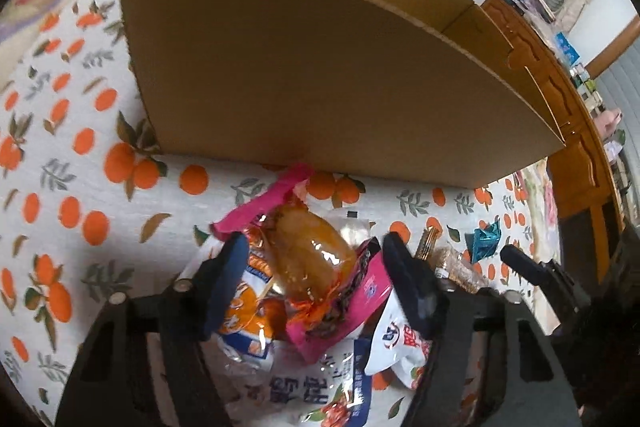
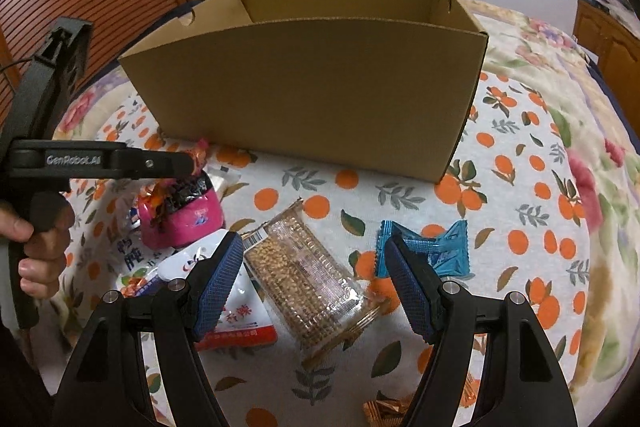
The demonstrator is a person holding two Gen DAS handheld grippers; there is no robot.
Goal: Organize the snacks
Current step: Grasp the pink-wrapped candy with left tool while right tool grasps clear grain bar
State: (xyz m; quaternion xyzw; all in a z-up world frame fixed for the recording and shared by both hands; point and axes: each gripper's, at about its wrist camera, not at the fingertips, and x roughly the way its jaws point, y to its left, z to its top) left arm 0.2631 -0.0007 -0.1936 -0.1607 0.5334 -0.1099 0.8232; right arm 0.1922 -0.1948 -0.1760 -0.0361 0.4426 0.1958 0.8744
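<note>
An open cardboard box (image 1: 320,75) (image 2: 304,91) stands on the orange-print sheet (image 1: 80,187), with nothing showing inside it in the right wrist view. In front of it lies a snack pile. My left gripper (image 1: 315,239) (image 2: 180,163) is open and straddles a pink packet (image 1: 360,307) (image 2: 188,223) with a brown snack behind a clear window; its right finger touches the packet's edge. My right gripper (image 2: 313,241) (image 1: 516,259) is open over a clear pack of brown grain bars (image 2: 304,279), with a gap on each side.
Around the pile lie a blue wrapper (image 2: 436,247) (image 1: 486,239), a white and red packet (image 2: 236,311) (image 1: 400,347), an orange and white packet (image 1: 248,307) and a copper wrapper (image 2: 384,411). A hand (image 2: 32,239) holds the left gripper's handle. A wooden headboard (image 1: 560,107) stands at the right.
</note>
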